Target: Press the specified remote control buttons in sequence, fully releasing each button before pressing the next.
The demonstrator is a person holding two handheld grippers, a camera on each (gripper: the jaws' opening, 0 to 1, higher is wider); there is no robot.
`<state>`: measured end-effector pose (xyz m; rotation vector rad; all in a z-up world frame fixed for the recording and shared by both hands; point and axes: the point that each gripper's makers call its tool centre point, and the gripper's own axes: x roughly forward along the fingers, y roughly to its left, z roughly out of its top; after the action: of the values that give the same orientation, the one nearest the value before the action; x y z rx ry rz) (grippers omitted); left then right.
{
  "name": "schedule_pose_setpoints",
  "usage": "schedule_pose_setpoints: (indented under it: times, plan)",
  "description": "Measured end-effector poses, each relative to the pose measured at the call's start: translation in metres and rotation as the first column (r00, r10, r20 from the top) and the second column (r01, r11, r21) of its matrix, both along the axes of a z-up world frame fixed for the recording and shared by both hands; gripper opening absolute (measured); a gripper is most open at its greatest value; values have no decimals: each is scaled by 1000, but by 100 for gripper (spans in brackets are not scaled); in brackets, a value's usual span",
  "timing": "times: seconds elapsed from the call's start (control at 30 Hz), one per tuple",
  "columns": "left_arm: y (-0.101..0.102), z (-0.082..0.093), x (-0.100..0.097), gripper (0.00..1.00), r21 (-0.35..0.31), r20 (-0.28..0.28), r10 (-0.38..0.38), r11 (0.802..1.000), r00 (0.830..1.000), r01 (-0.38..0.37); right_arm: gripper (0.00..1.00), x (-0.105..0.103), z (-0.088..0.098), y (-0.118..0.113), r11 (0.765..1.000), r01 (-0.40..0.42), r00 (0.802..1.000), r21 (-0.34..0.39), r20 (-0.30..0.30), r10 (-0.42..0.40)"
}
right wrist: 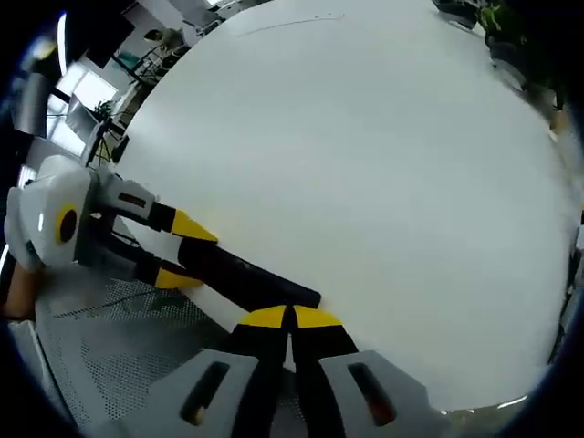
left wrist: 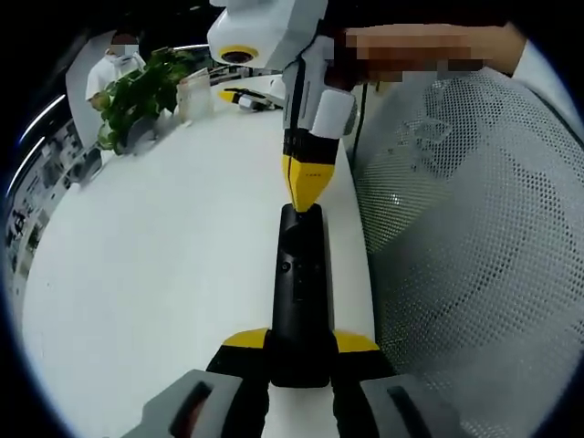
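Remote control (left wrist: 299,292), long and black, lies along the right edge of the white bench (left wrist: 164,274), with its near end clamped between the yellow-tipped jaws of the left gripper (left wrist: 301,351). In the left gripper view it runs straight away from the camera, and small buttons show on its upper face. At its far end the right gripper (left wrist: 304,199) comes down from above with its yellow tips drawn together to a point that touches the top of the remote. In the right gripper view those jaws (right wrist: 291,318) stand closed tip against tip, nothing between them, resting on one end of the remote (right wrist: 246,274), while the left gripper (right wrist: 178,251) reaches in from the left with one yellow tip on either side of the black body. A white mesh surface (left wrist: 474,246) lies just beside the bench edge on the right. Far across the bench stand a leafy green plant (left wrist: 137,96) and a clear sign holder (left wrist: 194,96), with a person in white (left wrist: 114,64) behind them.
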<state>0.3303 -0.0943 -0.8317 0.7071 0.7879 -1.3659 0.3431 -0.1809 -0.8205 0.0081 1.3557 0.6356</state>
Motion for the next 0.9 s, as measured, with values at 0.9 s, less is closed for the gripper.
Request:
schedule_pose_setpoints:
  times: [0.9]
  plan:
    - [0,0,0,25,10,3,-14,1000,1000,14,0,-3,-3,7,999,-45,998,-29,43,46]
